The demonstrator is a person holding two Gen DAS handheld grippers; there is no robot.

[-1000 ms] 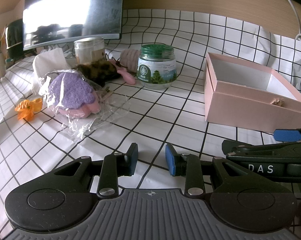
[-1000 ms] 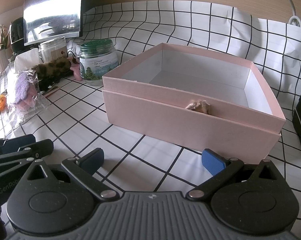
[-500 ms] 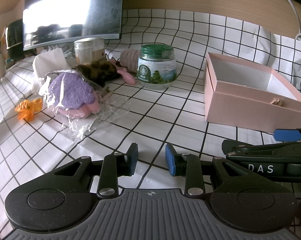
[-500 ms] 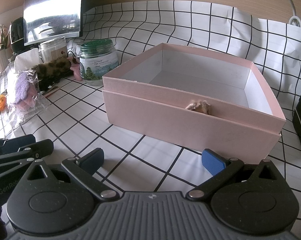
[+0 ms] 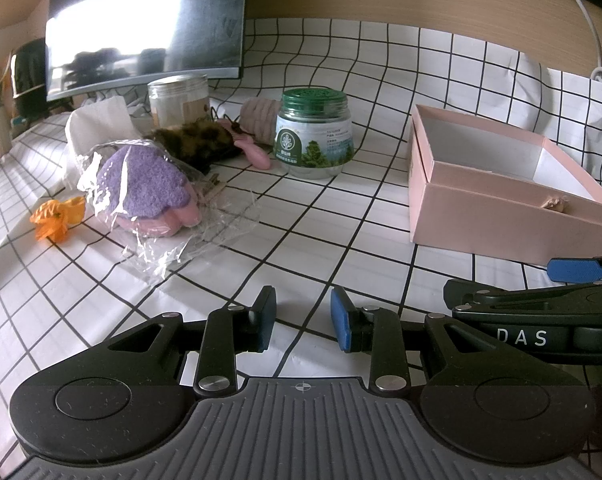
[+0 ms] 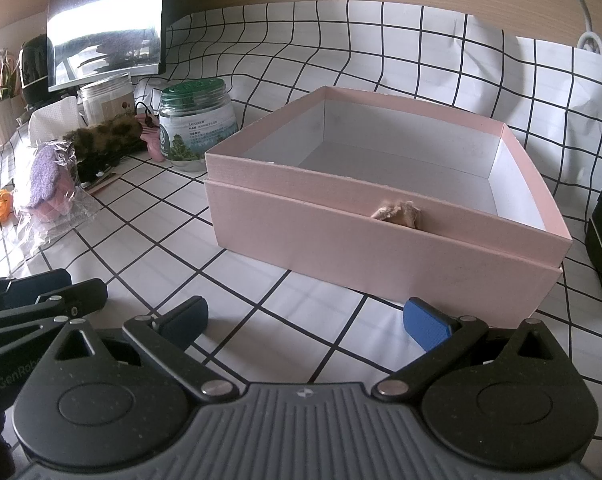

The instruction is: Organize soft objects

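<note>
Both grippers hovered low over the grid-patterned cloth, neither holding anything. The left gripper had its jaws partly spread with only bare cloth in the gap; the right gripper stood much wider apart, likewise empty, and pointed at the pink box. In the left wrist view the right gripper's arm lay at about 3 o'clock, just beside the left one. The soft things sat clustered at roughly 10 o'clock from the left gripper, well apart from it: a purple and pink sponge in a crumpled clear wrapper, a furry brown-and-black item behind it, and a pink ribbed roll further back beside the green-lidded jar. A pink comb lay between the furry item and the jar. An orange scrap rested at 9 o'clock of the sponge. The box stood open at 2 o'clock from the left gripper, its white inside bare, a small beige tuft on its front edge.
</note>
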